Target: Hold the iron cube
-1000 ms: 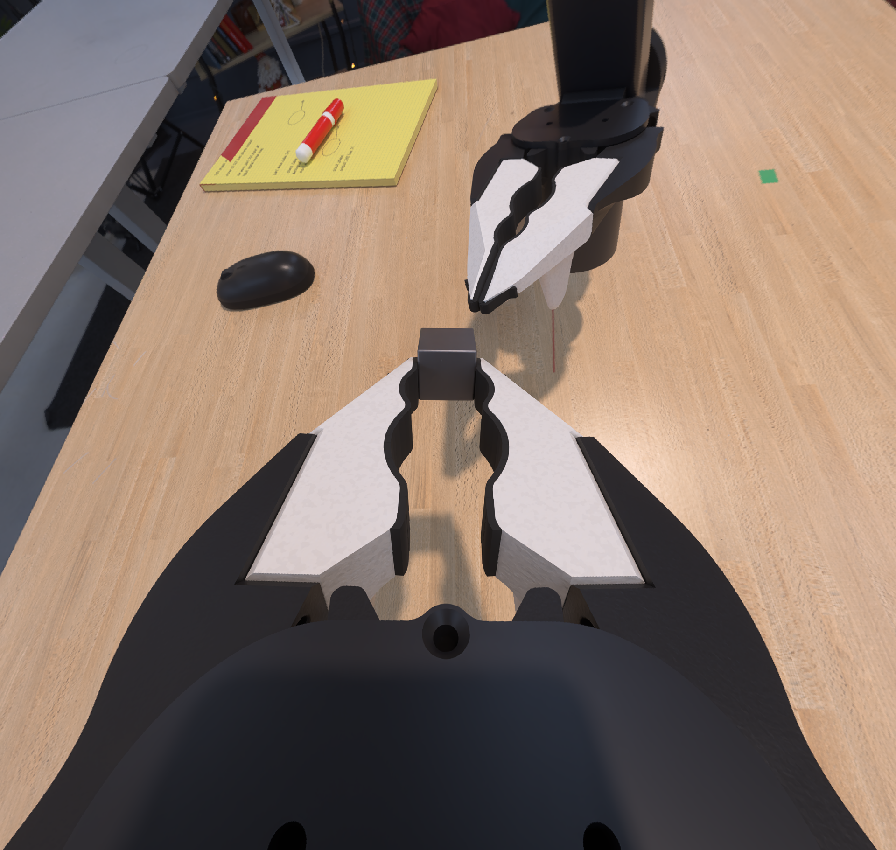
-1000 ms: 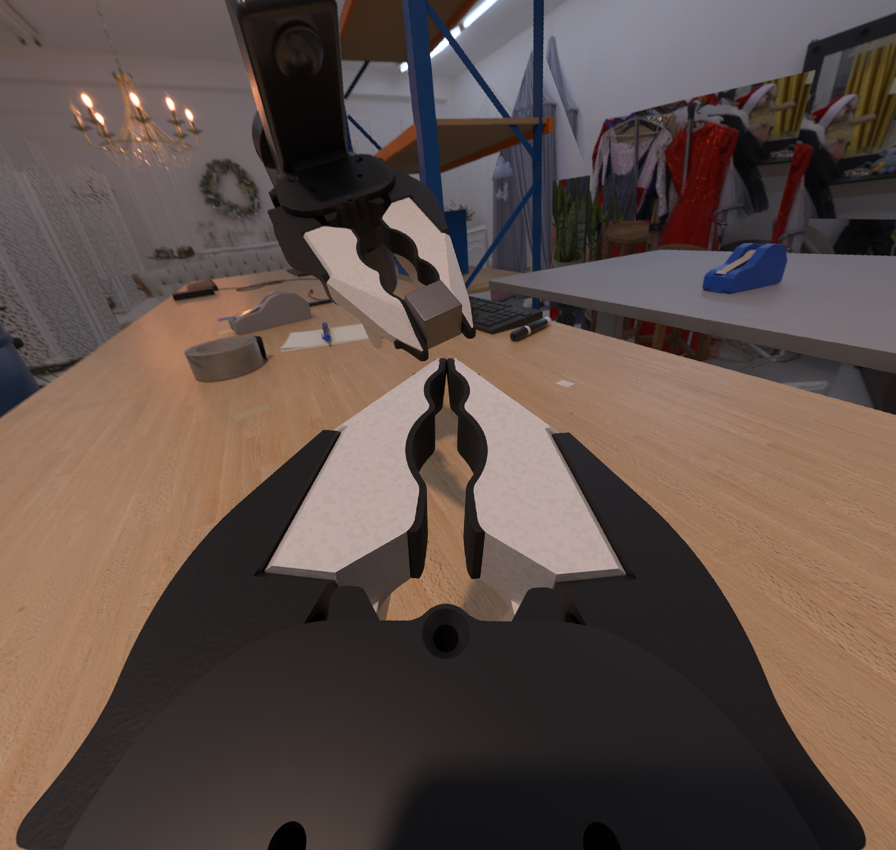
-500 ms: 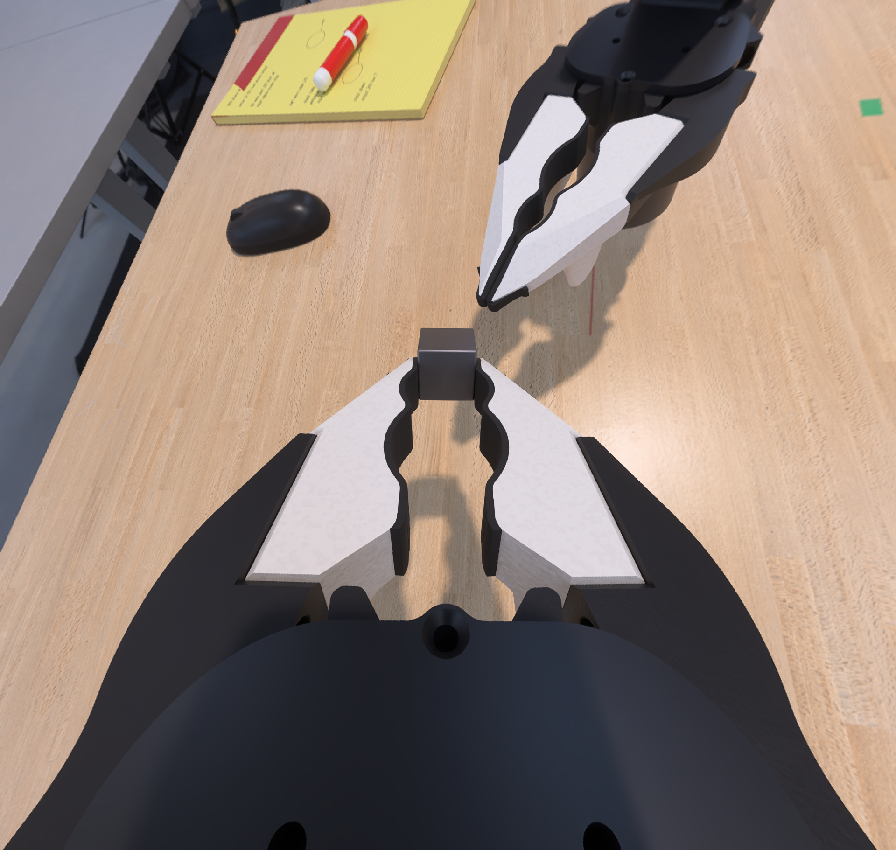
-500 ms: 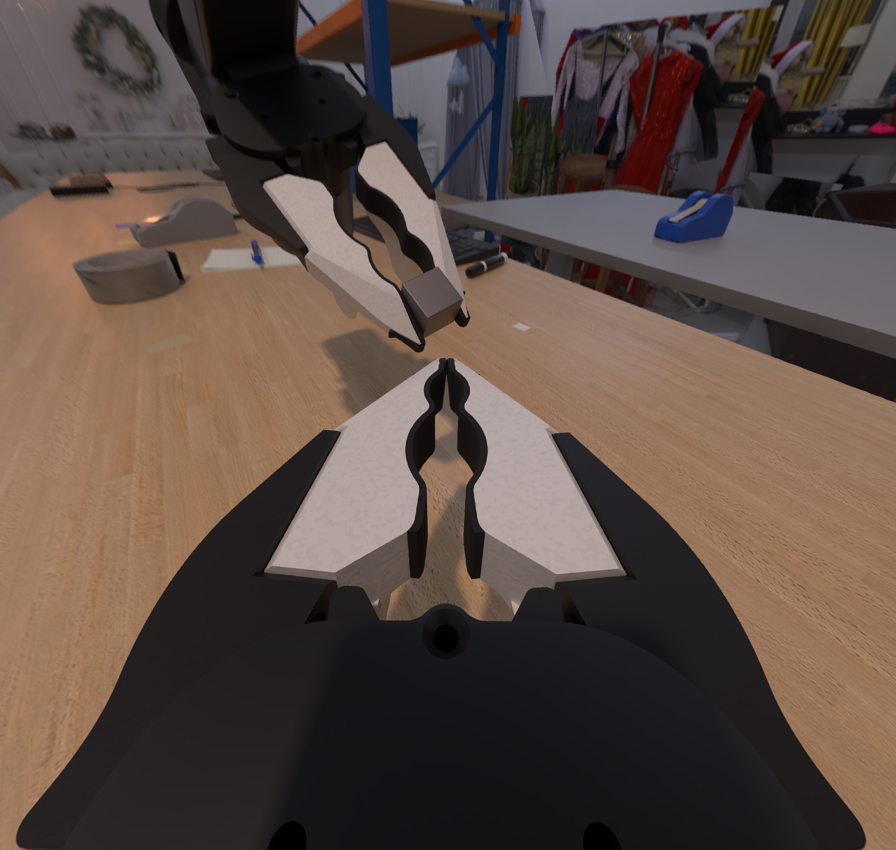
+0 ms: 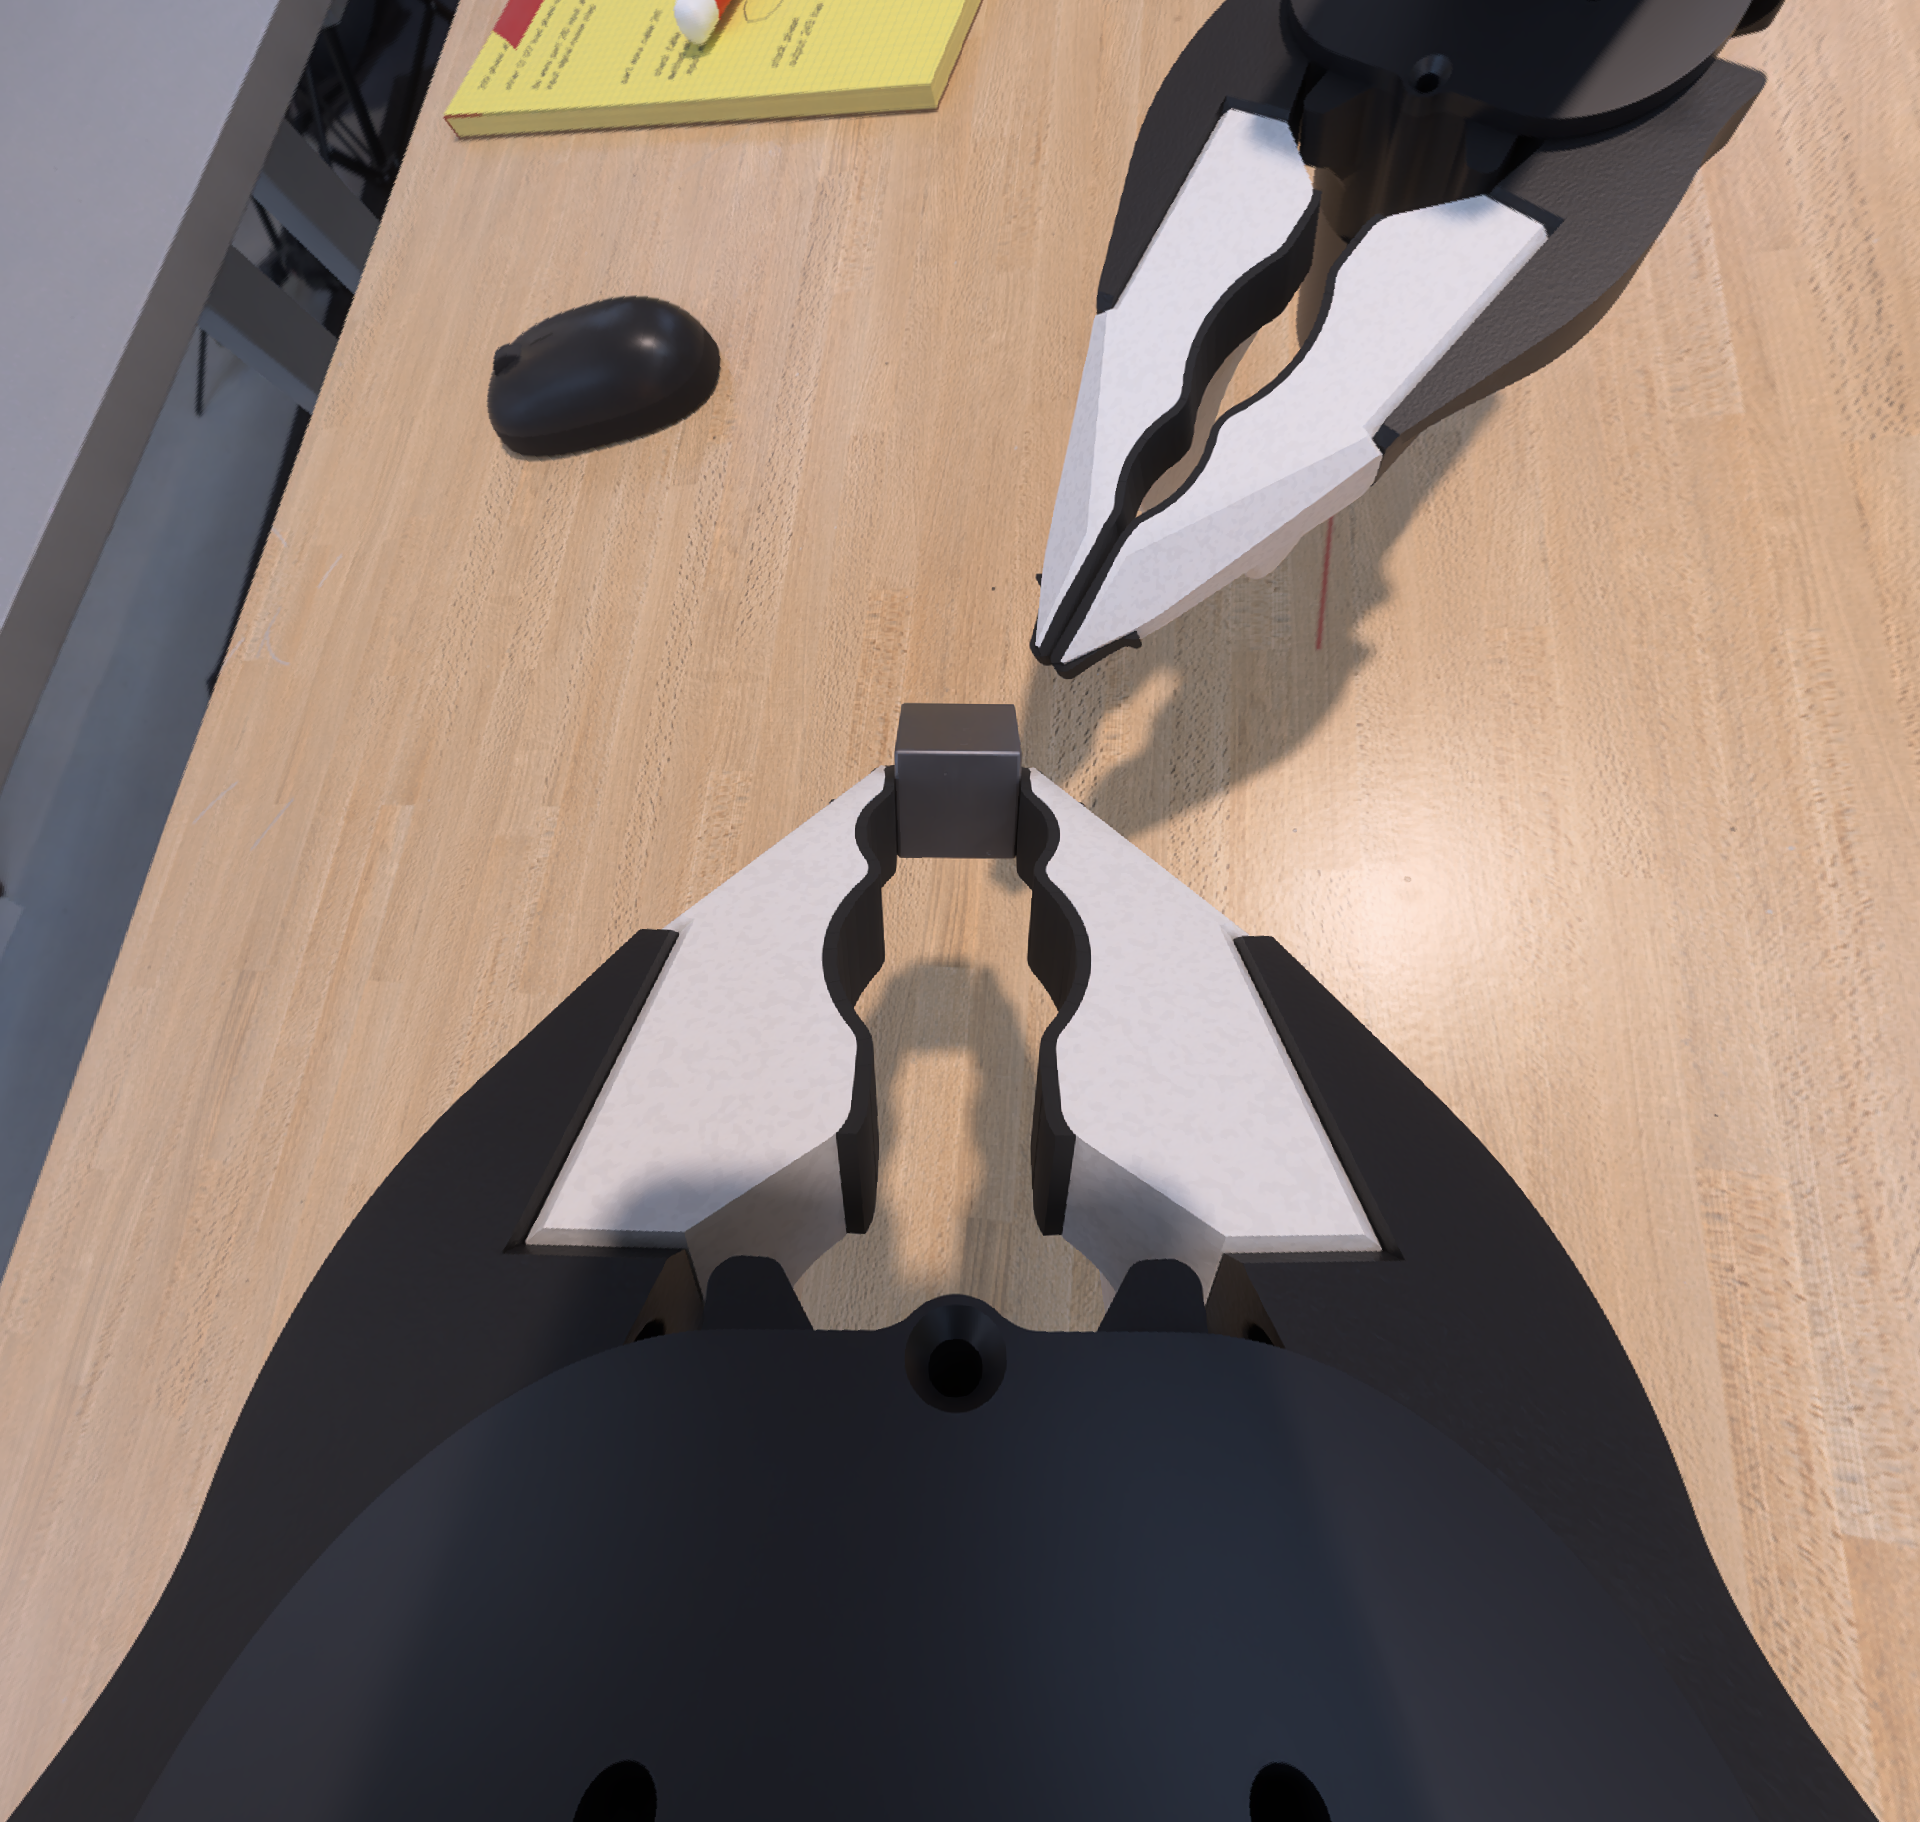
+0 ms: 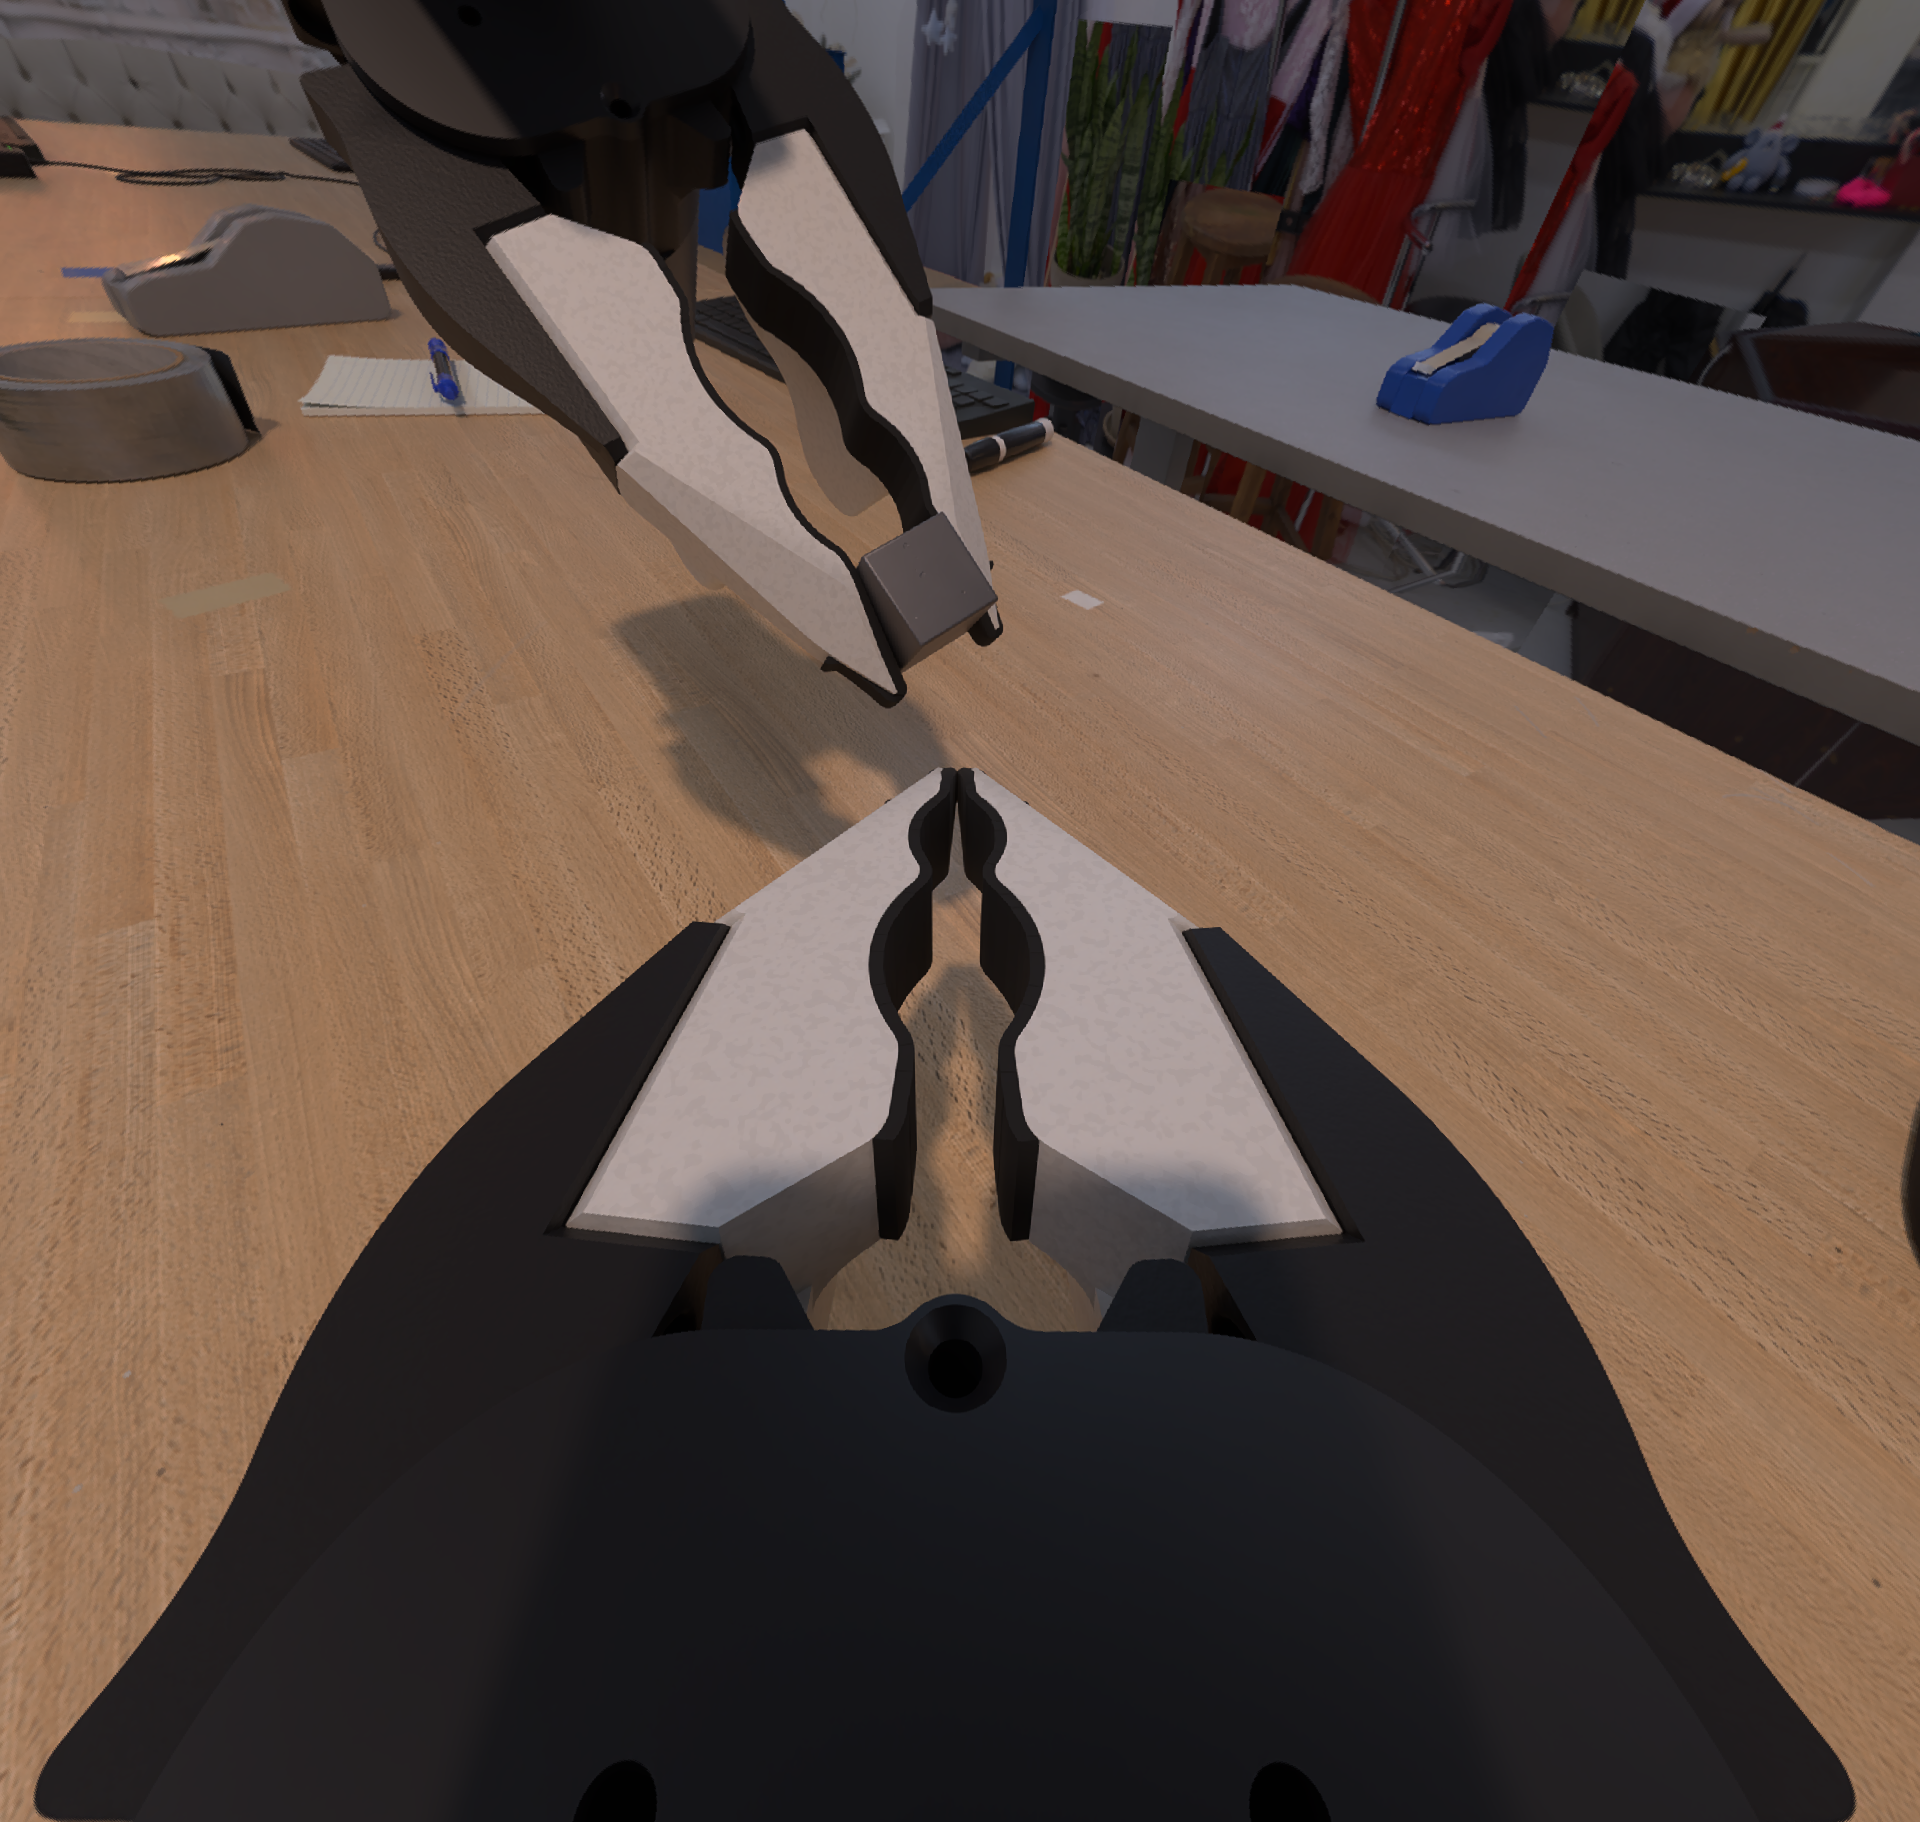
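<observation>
**Cube gripped, second gripper drawing near**

The left gripper (image 5: 956, 796) pinches the iron cube (image 5: 956, 780) between its fingertips, lifted above the wooden table (image 5: 623, 733). The right gripper (image 6: 956, 785), fingers pressed together and empty, has moved closer over the last second; its tips now sit just ahead of the cube, apparently not touching. The hold looks unchanged, so the task seems met.

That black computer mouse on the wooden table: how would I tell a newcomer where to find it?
Start at the long wooden table and find the yellow notepad near its far left edge. Just nearer than the pad lies the computer mouse, alone on bare wood. It is the only rounded, glossy black thing there; the iron cube is grey and square.
</observation>
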`<state>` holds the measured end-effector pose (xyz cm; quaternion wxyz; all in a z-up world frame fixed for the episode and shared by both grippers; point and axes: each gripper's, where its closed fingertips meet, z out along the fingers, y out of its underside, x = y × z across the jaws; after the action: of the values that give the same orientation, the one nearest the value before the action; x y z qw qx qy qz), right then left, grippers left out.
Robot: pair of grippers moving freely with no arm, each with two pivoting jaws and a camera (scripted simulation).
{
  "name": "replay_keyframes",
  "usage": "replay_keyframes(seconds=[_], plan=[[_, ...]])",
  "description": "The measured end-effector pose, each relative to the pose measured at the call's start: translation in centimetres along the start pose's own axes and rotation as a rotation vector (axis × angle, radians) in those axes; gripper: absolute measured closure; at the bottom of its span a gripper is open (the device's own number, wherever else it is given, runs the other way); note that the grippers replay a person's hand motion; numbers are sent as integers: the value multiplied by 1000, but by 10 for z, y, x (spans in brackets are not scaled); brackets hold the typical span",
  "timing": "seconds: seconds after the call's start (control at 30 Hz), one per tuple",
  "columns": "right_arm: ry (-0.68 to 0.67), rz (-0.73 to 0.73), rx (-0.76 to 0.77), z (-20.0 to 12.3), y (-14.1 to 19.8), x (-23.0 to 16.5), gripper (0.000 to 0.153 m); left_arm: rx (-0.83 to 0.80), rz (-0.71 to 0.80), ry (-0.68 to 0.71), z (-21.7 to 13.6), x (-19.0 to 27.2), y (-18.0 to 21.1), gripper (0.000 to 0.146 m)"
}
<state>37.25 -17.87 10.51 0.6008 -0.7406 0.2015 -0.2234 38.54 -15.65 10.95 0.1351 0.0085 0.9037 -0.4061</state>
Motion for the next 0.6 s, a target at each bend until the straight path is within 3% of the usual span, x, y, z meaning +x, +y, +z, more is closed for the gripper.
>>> replay_keyframes(seconds=[0.6], plan=[[19,-27,-99,5,13,2,153,-144,7,-37,12,-4,8,125]])
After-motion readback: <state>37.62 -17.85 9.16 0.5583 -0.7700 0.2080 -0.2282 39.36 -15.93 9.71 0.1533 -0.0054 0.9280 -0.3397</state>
